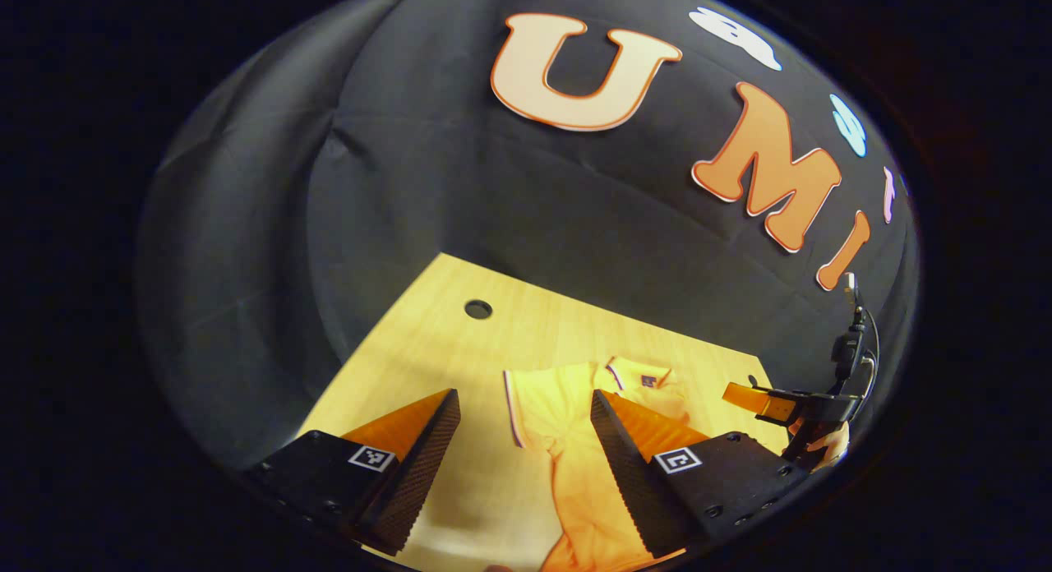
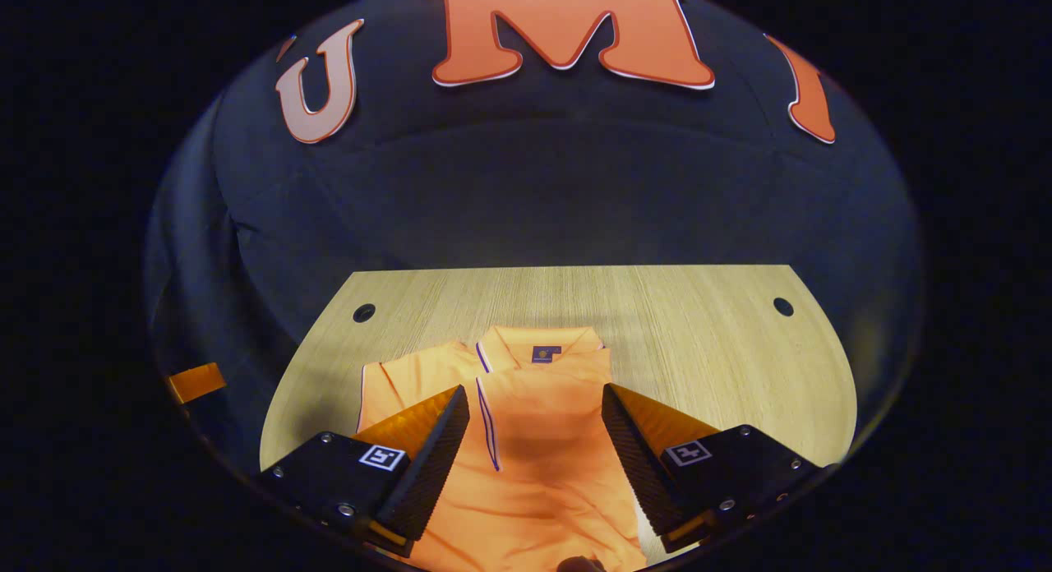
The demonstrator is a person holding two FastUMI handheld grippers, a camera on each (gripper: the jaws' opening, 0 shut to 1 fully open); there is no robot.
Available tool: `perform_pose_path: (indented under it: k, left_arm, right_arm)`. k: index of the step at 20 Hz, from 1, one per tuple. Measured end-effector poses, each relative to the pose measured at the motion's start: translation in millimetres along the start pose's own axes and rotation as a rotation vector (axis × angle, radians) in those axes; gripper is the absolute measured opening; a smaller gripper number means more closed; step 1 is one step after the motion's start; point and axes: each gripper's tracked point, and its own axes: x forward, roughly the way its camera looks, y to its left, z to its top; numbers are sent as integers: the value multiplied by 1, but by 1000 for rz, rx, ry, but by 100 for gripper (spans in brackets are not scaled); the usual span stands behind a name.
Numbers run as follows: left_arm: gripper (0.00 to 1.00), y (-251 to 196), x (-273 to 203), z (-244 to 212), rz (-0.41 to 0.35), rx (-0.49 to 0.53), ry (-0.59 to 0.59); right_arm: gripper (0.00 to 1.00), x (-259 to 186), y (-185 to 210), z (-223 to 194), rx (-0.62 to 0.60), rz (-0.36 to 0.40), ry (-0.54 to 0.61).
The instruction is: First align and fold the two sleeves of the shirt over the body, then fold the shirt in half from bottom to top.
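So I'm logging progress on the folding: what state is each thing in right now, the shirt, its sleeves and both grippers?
shirt: lying flat on the table, collar at the far end, not yet folded bottom to top.
one sleeve: folded over the body.
other sleeve: spread out to the side, unfolded.
left gripper: open, holding nothing.
right gripper: open, above the shirt.

Light wood-grain tabletop, seen from above its near edge, with rounded far corners. A round dark hole sits near its far left corner and a second hole near the far right. An orange shirt with a collar and dark trim lines lies flat on the tabletop, collar toward the far edge.
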Motion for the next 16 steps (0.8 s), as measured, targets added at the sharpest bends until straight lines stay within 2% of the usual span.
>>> perform_pose_path:
  k: [6,9,13,16]
  left_arm:
    - [98,-17,46,-37,23,40,242]
    - [99,-16,77,-44,54,-25,373]
    - [99,-6,127,-66,138,-44,514]
    - [99,4,158,-80,189,-4,581]
  right_arm:
    - [99,-30,-20,10,34,67,-22]
    - [99,-44,-30,14,53,110,-25]
    - [99,-57,-49,10,85,128,3]
    - [99,-66,-66,6,94,120,13]
